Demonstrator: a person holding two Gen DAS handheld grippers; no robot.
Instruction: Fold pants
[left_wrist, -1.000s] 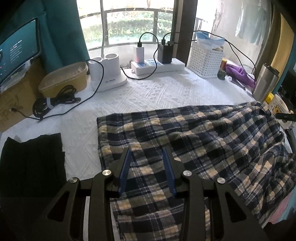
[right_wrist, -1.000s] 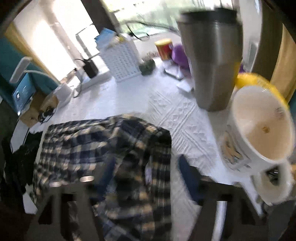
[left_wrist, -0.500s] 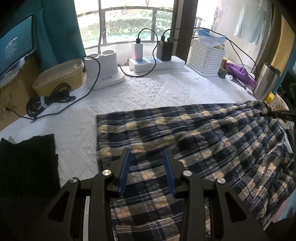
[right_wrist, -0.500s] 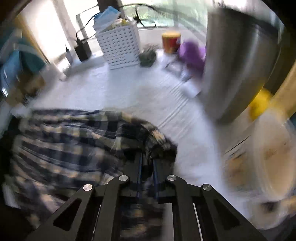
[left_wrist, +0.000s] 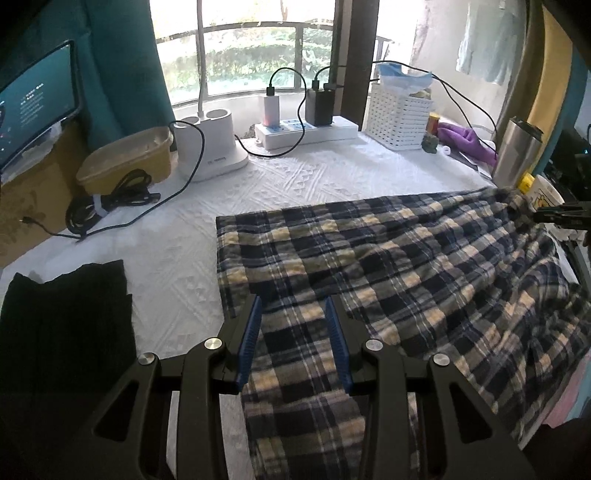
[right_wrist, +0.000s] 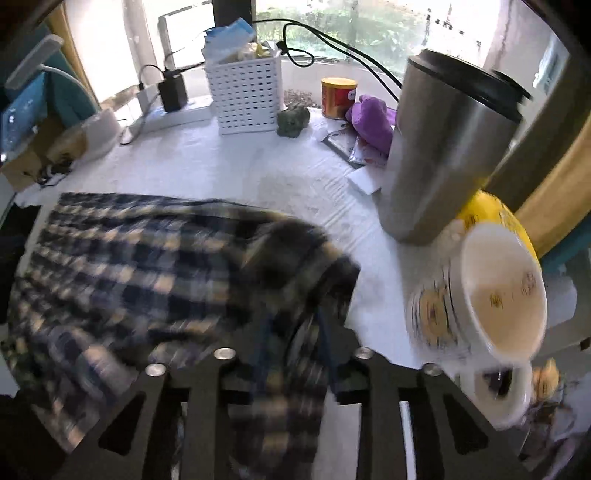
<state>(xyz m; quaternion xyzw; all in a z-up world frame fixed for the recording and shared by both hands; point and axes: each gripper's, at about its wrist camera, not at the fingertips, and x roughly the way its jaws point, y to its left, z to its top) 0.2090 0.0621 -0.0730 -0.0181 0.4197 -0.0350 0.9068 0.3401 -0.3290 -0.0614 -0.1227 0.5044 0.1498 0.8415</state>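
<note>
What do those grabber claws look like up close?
Both are black frames with triangle-shaped cut-outs and round silver bolts. The left gripper has two bright blue ribbed pads. The right gripper is built the same, its blue pads blurry.

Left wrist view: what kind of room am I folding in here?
Likely a lived-in home room, a bedroom or study nook by a barred window. The plaid pants lie on a white textured cover, with a loaded power strip, a monitor and a steel tumbler around them.
</note>
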